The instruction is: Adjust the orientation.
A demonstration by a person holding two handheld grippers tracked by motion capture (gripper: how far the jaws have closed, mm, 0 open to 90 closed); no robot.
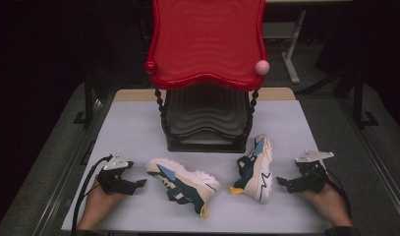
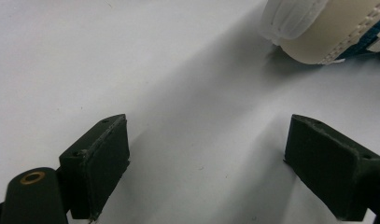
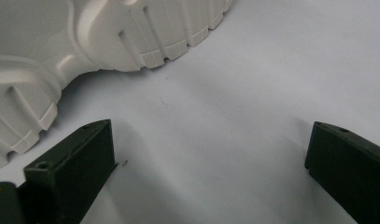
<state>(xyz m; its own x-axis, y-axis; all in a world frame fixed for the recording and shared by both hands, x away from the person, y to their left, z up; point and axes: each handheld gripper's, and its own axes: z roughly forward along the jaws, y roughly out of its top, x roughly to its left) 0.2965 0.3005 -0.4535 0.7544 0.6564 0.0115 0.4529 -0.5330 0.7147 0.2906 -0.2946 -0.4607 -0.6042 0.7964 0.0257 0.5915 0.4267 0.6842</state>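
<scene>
Both sneakers [image 1: 184, 184] [image 1: 256, 168] looked light, padded; collars suited gripping; left gripper [image 1: 141, 183] and right gripper [image 1: 282, 181] gaped empty

I am working at a staged lab bench: a white-covered table [image 1: 138, 128] under bright light, dark surroundings, metal desk legs [image 1: 291, 61] on grey floor at far right.
</scene>
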